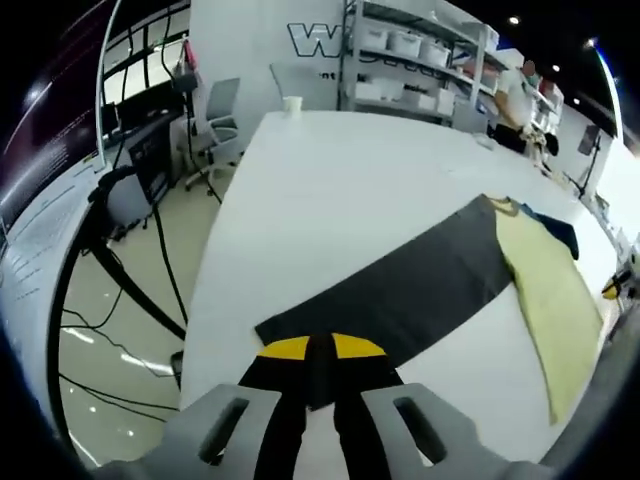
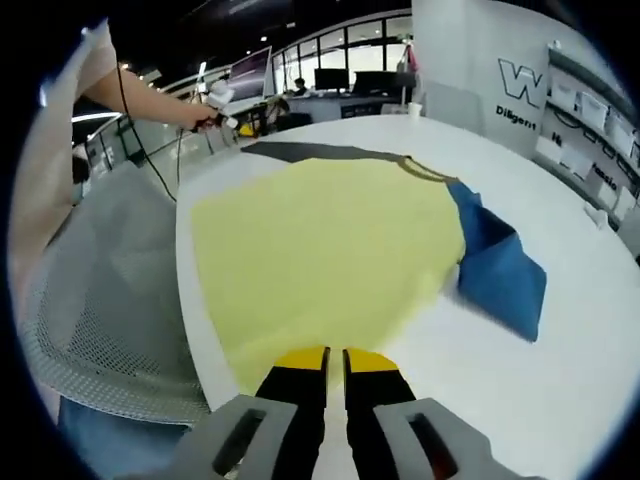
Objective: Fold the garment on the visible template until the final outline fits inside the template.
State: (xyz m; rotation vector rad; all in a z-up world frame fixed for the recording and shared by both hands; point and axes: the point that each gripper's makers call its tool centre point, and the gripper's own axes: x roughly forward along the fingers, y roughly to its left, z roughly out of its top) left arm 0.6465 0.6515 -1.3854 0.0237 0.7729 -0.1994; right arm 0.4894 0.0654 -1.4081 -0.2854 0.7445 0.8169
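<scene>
One garment (image 1: 470,290) lies flat on the white table (image 1: 330,190), its long axis running from the dark grey sleeve, past the yellow body (image 2: 320,260), to the blue sleeve (image 2: 500,265). The left tool (image 1: 320,370) is clenched on the grey sleeve's cuff. The right tool (image 2: 334,385) is clenched at the yellow hem. A mesh chair (image 2: 100,320) stands beside the table.

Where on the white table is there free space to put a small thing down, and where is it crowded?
The white table is bare from the grey sleeve up to the paper cup at its far edge. More bare table lies right of the blue sleeve. It is crowded along the near edge, where the garment's yellow body lies under both grippers.
</scene>
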